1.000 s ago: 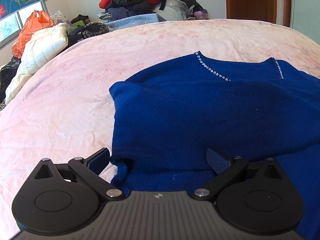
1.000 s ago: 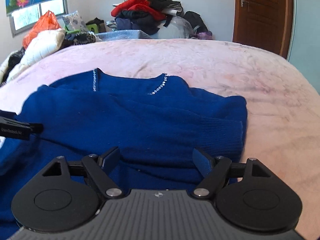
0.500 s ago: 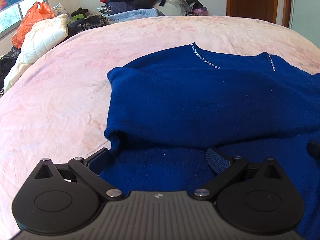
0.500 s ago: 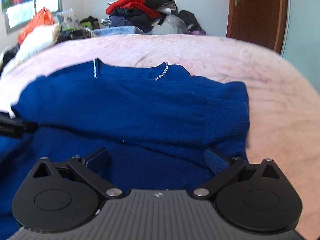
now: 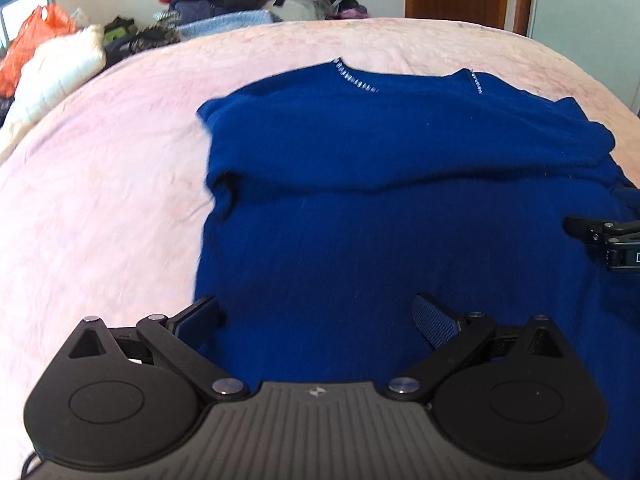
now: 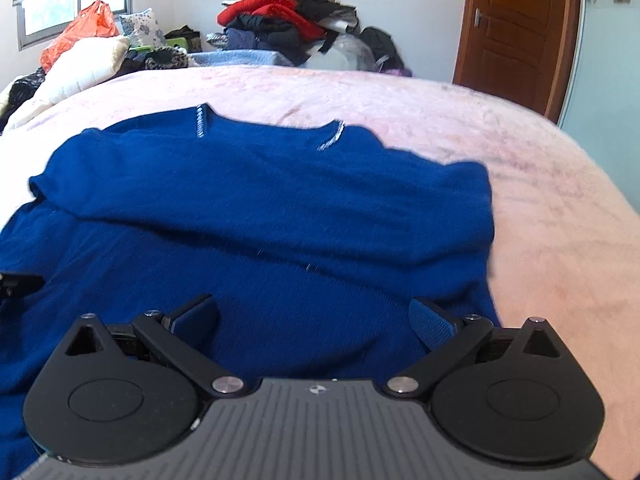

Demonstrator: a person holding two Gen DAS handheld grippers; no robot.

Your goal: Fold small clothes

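Both grippers have drawn back toward the blue sweater's (image 5: 400, 240) near hem, left gripper (image 5: 316, 312) and right gripper (image 6: 312, 312) spread wide and empty, the right's jaws just opened, apparently best closing next on the hem's two corners evenly.

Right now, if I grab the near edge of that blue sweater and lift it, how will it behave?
The blue sweater would probably go floppy: its sleeves lie folded across the body in soft, sagging ridges. The fuzzy knit likely grips the pads rather than slipping. On the wrinkled pink bedspread it may drag and bunch if pushed.
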